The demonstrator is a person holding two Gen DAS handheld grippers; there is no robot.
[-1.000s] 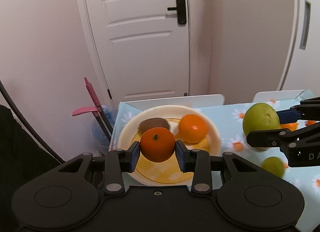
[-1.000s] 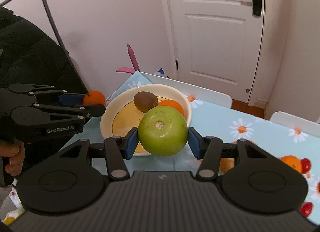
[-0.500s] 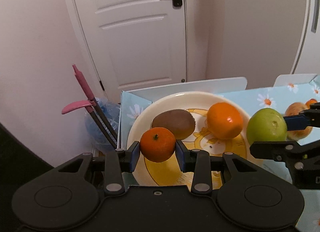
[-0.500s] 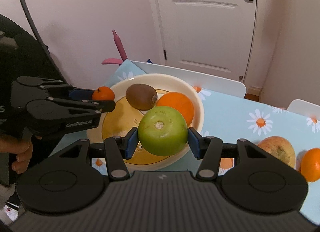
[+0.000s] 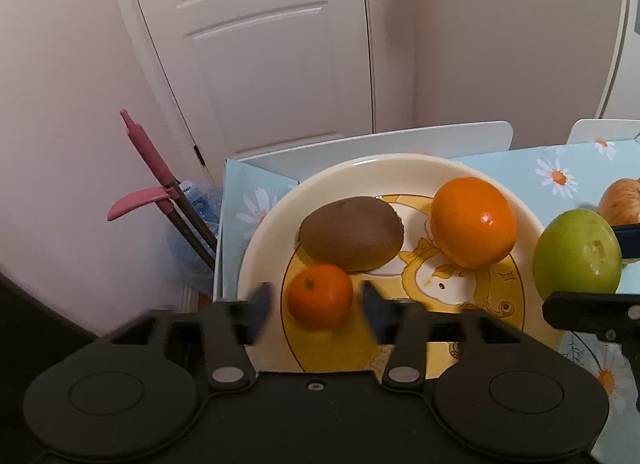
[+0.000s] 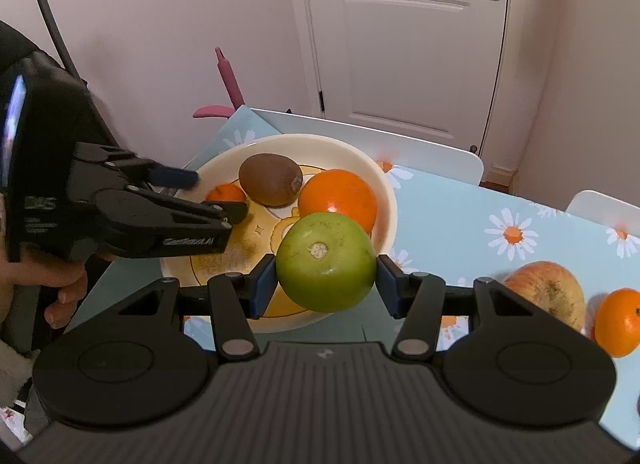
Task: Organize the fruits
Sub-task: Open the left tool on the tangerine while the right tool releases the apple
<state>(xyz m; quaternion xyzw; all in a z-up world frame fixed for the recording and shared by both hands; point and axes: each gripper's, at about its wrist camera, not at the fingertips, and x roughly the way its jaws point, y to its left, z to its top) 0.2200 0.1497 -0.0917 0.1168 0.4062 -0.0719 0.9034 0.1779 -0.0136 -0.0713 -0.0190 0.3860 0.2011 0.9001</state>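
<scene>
A cream plate with a yellow cartoon print holds a brown kiwi, a large orange and a small tangerine. My left gripper is open, its blurred fingers standing apart on either side of the tangerine, which rests on the plate. My right gripper is shut on a green apple and holds it over the plate's near right rim.
The table has a light-blue daisy cloth. A reddish apple and another tangerine lie on it to the right. White chair backs stand behind the table. A pink-handled tool leans at the left by the wall.
My left gripper lowered the tangerine onto the plate and opened, letting it go. My right gripper moved the green apple closer over the plate.
</scene>
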